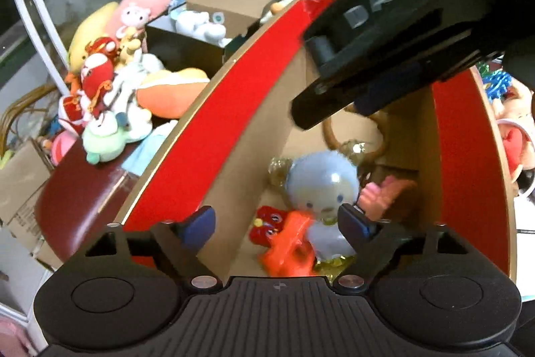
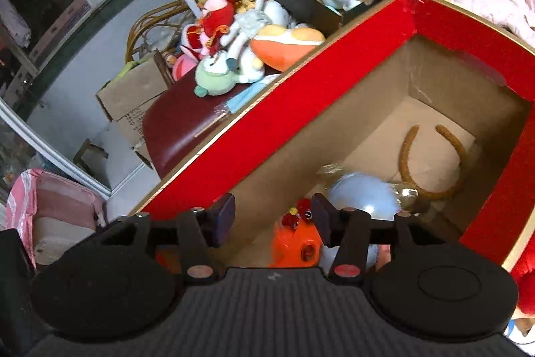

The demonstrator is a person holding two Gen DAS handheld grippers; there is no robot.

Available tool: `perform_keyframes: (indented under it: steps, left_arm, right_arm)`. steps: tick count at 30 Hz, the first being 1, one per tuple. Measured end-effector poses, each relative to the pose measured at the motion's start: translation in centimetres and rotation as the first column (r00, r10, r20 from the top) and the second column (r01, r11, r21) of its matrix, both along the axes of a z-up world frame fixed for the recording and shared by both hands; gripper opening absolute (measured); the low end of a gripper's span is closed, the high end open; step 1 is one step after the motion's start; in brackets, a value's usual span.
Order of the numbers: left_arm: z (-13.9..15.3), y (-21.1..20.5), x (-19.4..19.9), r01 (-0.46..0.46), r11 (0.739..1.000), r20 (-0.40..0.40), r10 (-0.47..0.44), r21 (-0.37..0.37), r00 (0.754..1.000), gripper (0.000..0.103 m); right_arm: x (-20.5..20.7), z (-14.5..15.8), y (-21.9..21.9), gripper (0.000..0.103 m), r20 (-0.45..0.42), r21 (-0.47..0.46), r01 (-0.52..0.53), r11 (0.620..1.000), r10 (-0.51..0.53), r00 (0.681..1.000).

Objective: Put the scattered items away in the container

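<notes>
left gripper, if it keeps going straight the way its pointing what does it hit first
Probably the orange toy in the red box, with the blue balloon figure just behind it. Depth is unclear. The left gripper is open and holds nothing.

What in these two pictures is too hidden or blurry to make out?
- Left wrist view: the right claw crosses the red box, hiding its far wall and most of the brown hoop.
- Right wrist view: the claw's body covers the lower part of the orange toy.
- Both views: the pale blue toy is blurred; what it is stays unclear.
- The pink thing beside it is smeared.
</notes>
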State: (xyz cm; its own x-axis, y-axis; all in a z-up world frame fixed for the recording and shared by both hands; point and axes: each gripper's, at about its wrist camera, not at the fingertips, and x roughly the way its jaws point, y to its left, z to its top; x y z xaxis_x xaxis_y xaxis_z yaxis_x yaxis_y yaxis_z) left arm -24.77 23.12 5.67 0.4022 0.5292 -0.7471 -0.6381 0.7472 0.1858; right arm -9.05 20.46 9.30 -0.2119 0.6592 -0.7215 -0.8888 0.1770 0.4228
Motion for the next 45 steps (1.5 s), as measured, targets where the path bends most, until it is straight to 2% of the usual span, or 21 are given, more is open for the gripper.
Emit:
perform_keyframes:
  steps: [3, 8, 11, 13, 16, 20, 27, 32, 35, 45]
  left_arm:
    - [-0.5, 0.1, 0.2, 0.015, 0.999, 0.000, -0.015, -0.042, 1.000, 0.094]
    - [-1.3, -0.2, 0.7, 0.048, 0.998, -0.024, -0.049, -0.046, 0.998, 0.095]
    - [-1.7, -0.2, 0.9, 0.060, 0.996, -0.037, -0.063, -0.060, 0.997, 0.095]
    - [-1.7, -0.3, 0.9, 0.073, 0.996, -0.046, -0.075, -0.056, 0.996, 0.095]
    - [-1.6, -0.2, 1.0, 0.089, 0.995, -0.068, -0.092, -0.042, 0.993, 0.098]
    - [-1.8, -0.1, 1.0, 0.138, 0.990, -0.115, -0.141, -0.027, 0.983, 0.098]
    - [-2.5, 0.2, 1.0, 0.158, 0.987, -0.159, -0.159, -0.021, 0.974, 0.099]
    - [-2.8, 0.5, 0.9, 0.167, 0.986, -0.183, -0.169, -0.023, 0.969, 0.099]
    - [-3.1, 0.5, 0.9, 0.175, 0.984, -0.200, -0.175, -0.015, 0.964, 0.099]
    - [-3.2, 0.6, 0.8, 0.192, 0.981, -0.200, -0.193, -0.026, 0.961, 0.099]
  right_arm:
    - [0.4, -0.7, -0.4, 0.062, 0.020, -0.020, -0.002, 1.000, 0.003, 1.000]
    - [1.0, -1.7, -1.0, 0.064, 0.046, -0.060, -0.001, 0.998, 0.004, 0.999]
    - [1.6, -2.1, -1.4, 0.073, 0.057, -0.082, 0.003, 0.997, 0.001, 0.998]
    - [1.6, -2.2, -1.5, 0.075, 0.069, -0.092, -0.006, 0.996, 0.012, 0.998]
    - [2.0, -2.4, -1.6, 0.088, 0.068, -0.102, -0.014, 0.995, 0.021, 0.997]
    - [2.4, -2.6, -1.5, 0.093, 0.083, -0.114, -0.017, 0.993, 0.027, 0.996]
    - [2.8, -3.8, -1.3, 0.095, 0.147, -0.166, -0.013, 0.986, 0.038, 0.988]
    - [1.8, -4.5, -1.0, 0.097, 0.232, -0.194, -0.059, 0.979, 0.104, 0.967]
    - [1.2, -4.8, -0.7, 0.097, 0.252, -0.209, -0.088, 0.974, 0.141, 0.957]
    - [0.8, -4.5, 0.1, 0.097, 0.312, -0.203, -0.120, 0.972, 0.180, 0.933]
